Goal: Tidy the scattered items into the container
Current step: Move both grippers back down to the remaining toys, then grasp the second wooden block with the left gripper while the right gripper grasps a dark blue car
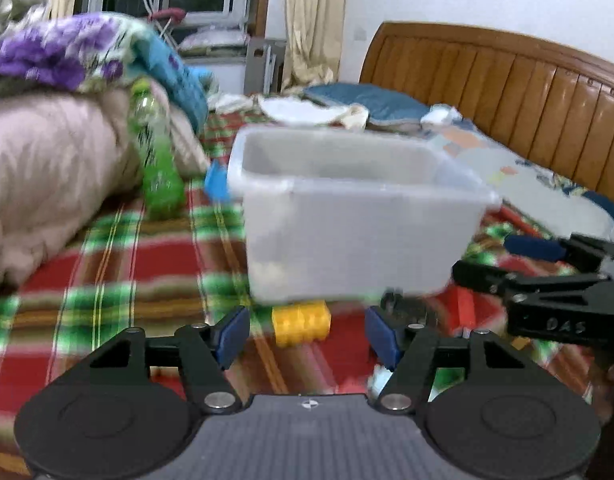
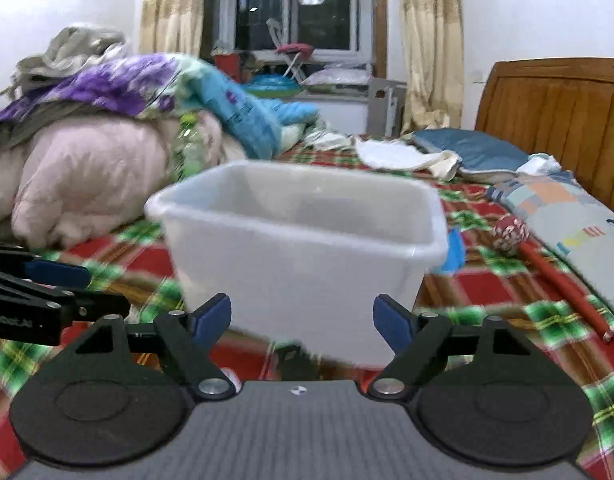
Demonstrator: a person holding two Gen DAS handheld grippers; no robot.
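Bedding covers nearly everything: a bed spread with a red and green checked blanket fills both views, with a wooden headboard along its far right side. A heap of quilts, pink below and purple-flowered on top, rises at the far left. Pillows lie at the far end near the headboard.

A clear plastic container stands in the middle of the bed, directly ahead of both cameras; through its wall a few pale things show dimly on the bottom, too blurred to name. A green bottle leans against the quilts just left of the container. A red stick lies on the blanket to the right, well apart from the container, with a small patterned ball at its far end. A yellow block sits on the blanket just at the near foot of the container. A blue piece peeks out by the container's far left corner.

The left gripper hangs low over the blanket with its jaws spread wide and nothing between the blue pads; the yellow block lies just beyond them. The right gripper also stands wide apart and empty, near the container's near wall.
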